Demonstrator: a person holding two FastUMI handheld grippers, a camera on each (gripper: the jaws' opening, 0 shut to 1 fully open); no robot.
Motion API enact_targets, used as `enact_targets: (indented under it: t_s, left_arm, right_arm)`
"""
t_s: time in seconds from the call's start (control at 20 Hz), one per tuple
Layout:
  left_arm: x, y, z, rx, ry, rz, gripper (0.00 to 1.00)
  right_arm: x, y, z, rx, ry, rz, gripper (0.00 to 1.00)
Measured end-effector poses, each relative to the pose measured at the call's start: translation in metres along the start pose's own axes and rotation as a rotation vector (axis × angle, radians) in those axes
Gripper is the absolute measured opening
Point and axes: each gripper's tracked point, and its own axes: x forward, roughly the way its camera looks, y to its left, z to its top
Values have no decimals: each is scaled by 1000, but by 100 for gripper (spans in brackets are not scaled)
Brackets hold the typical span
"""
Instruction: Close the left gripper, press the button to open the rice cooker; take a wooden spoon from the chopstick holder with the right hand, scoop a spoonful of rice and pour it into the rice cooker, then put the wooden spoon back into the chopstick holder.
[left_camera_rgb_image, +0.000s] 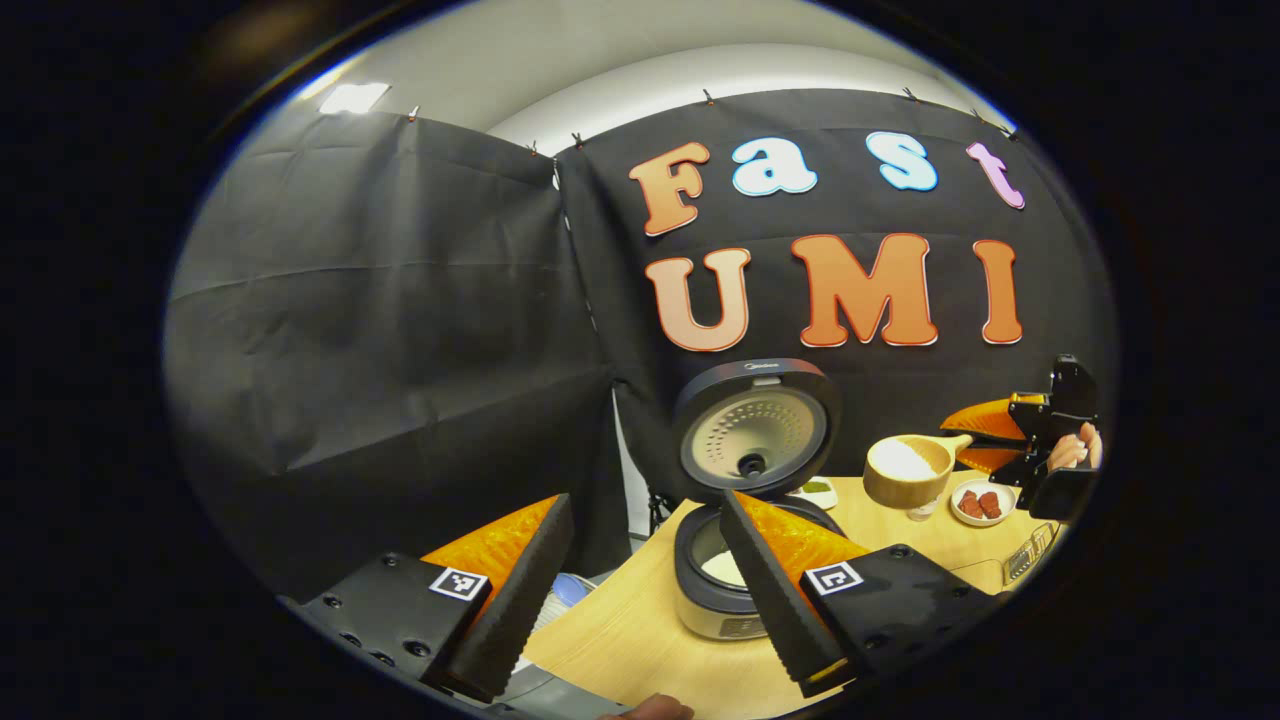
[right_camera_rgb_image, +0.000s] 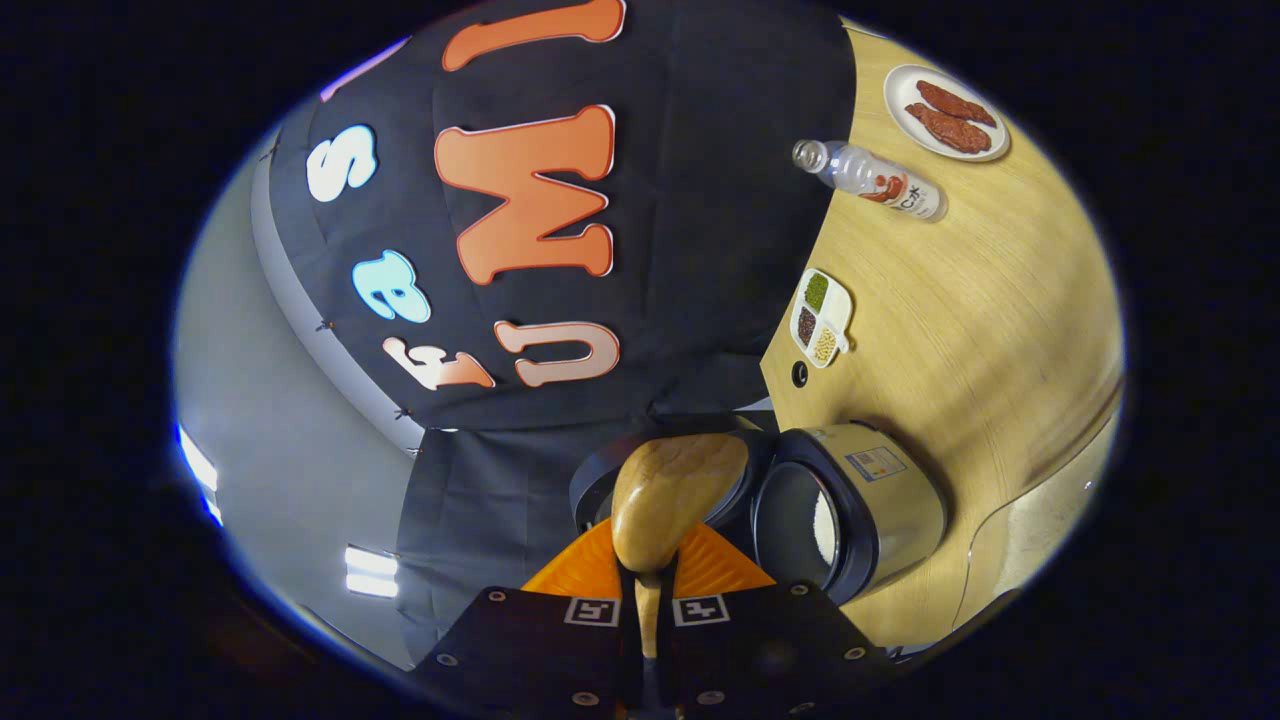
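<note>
The rice cooker (left_camera_rgb_image: 745, 560) sits on the wooden desk (left_camera_rgb_image: 640, 640) with its lid (left_camera_rgb_image: 755, 428) standing wide open, the pale inner plate with its dotted ring facing the left gripper view. Down in the pot there's a patch of white rice (left_camera_rgb_image: 724, 567). The left tool (left_camera_rgb_image: 645, 615) hangs in front of it with its two ridged fingers spread well apart and nothing between them.

Off to the right of that view, the right tool (left_camera_rgb_image: 1020, 445) is up in the air, a hand (left_camera_rgb_image: 1075, 447) on it, and it has the wooden spoon (left_camera_rgb_image: 908, 468) by the handle. The bowl of the spoon is loaded with white rice and sits level, above the desk and to the right of the cooker, not over the pot.

From the right gripper view, the right tool (right_camera_rgb_image: 645, 590) has its fingers pressed in tight on the spoon's (right_camera_rgb_image: 675, 495) handle, the underside of the bowl right in front of the lens. Beyond it, the open cooker (right_camera_rgb_image: 860, 510), a divided dish (right_camera_rgb_image: 822, 318) of beans, a bottle (right_camera_rgb_image: 870, 182) and a plate (right_camera_rgb_image: 945, 98) of red pieces all sit on the desk (right_camera_rgb_image: 1000, 320).
</note>
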Motion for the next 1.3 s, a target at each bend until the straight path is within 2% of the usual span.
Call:
enact_targets:
  t_s: [0.2, 0.4, 0.55, 0.6, 0.65, 0.7, 0.75, 0.8, 0.95, 1.0, 1.05, 1.15, 1.2, 1.25, 1.3]
  left_arm:
    - [0, 43, -19, -22, 33, 85, 96]
    - [4, 70, -38, -44, 78, 145, 100]
    - [8, 79, -43, -42, 90, 165, 96]
    - [11, 82, -44, -39, 93, 170, 100]
    - [12, 84, -45, -37, 96, 172, 95]
    - [14, 85, -46, -33, 101, 173, 99]
    - [16, 84, -48, -30, 104, 172, 95]
    - [18, 84, -48, -26, 107, 171, 99]
    - [24, 80, -47, -23, 104, 159, 99]
    - [25, 77, -46, -22, 103, 153, 99]
    - [27, 75, -45, -20, 102, 149, 95]
    - [28, 70, -45, -19, 99, 138, 95]
    - [30, 66, -44, -17, 98, 132, 99]
    - [31, 65, -43, -15, 95, 130, 99]
    - [31, 63, -43, -13, 94, 124, 95]
  right_arm:
    - [46, -10, -12, -91, 21, -73, 5]
    - [87, -36, -21, -287, 24, -198, 5]
    - [112, -54, -21, -498, 14, -302, 5]
    - [118, -56, -24, -556, 12, -319, 5]
    - [122, -56, -25, -610, 12, -329, 5]
    - [125, -54, -27, -655, 10, -333, 5]
    - [129, -51, -27, -701, 6, -339, 5]
    - [130, -49, -28, -753, 3, -342, 5]
    - [131, -37, -31, -893, 1, -336, 5]
    - [130, -33, -33, -932, 3, -329, 5]
    - [130, -31, -33, -965, 3, -325, 5]
    - [130, -24, -39, -1022, 11, -307, 5]
    - [128, -20, -41, -1045, 14, -299, 5]
    - [128, -17, -41, -1070, 10, -292, 5]
    - [129, -14, -41, -1099, 8, -283, 5]
